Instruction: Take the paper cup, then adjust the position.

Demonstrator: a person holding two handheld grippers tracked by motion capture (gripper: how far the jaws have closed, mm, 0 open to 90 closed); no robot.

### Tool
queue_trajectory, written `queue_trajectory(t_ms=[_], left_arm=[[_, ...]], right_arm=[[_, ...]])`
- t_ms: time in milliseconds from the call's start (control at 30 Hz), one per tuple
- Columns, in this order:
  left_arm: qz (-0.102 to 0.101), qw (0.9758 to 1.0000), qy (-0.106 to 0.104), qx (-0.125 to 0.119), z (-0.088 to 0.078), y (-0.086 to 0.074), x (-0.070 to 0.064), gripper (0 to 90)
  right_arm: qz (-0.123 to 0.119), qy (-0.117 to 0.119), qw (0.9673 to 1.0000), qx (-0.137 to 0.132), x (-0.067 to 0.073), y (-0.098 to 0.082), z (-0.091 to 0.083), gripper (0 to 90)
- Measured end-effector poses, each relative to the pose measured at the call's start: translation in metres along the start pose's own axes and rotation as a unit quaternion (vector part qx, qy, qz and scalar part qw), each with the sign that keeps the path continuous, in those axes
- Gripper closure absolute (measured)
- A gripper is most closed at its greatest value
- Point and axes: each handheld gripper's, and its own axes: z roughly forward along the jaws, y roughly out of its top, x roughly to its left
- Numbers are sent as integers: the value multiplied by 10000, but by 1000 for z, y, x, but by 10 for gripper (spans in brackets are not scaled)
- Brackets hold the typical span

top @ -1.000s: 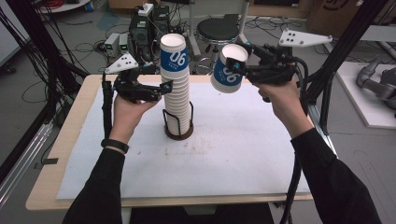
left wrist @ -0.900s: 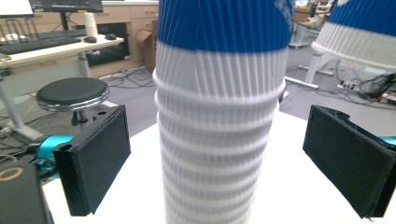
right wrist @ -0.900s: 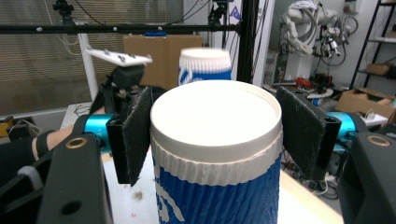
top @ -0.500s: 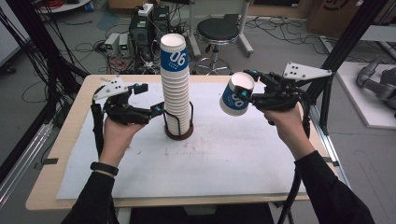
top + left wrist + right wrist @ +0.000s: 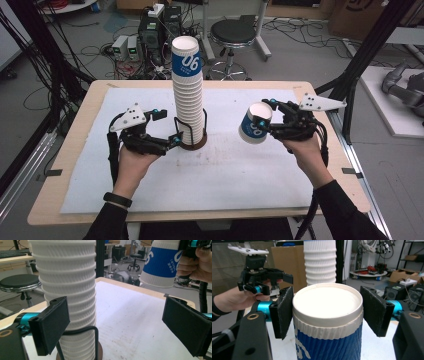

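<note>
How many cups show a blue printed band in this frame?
2. One tops the cup stack in its wire holder mid-table; the other, the blue-banded cup, is clamped in the right hand-held gripper. Nested cups below show only white ribbed rims, so their bands are hidden.

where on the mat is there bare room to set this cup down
The white mat lies bare in front of the cup stack, between the two hands, and below the held cup. It is crowded at the stack's wire holder, where the left gripper sits.

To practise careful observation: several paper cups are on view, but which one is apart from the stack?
The blue-banded cup clamped in the right gripper, tilted above the table. All the others sit nested in the upright stack in the holder.
</note>
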Motion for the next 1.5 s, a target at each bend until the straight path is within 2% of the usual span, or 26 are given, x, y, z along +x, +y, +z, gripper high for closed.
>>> queue_trajectory(t_ms=[233,267,400,467,500,800,1167,1400,1500], left_arm=[[-133,9999,0,-48,-3,-18,-1,74],[-148,9999,-5,-61,-4,-20,-1,74],[-98,9999,94,54,-6,-29,-1,74],[-103,9999,94,68,-5,-32,-2,74],[-94,9999,103,77,-5,-34,-4,74],[-39,9999,51,91,2,-33,-9,74],[-30,9992,-343,183,17,-36,-18,74],[-77,9976,-624,283,30,-40,-28,74],[-74,9962,-791,368,39,-41,-34,74]], right_arm=[[77,-68,9999,118,3,-30,-3,313],[77,-68,9999,118,3,-30,-3,313],[199,-106,9997,114,4,-46,-5,314],[230,-115,9995,196,4,-53,-4,314],[229,-122,9993,263,5,-54,-4,314],[196,-118,9994,277,6,-57,-5,313],[196,-37,9995,240,8,-57,-8,314],[133,178,9994,252,12,-58,-5,314],[91,285,9992,253,13,-59,-2,313]])
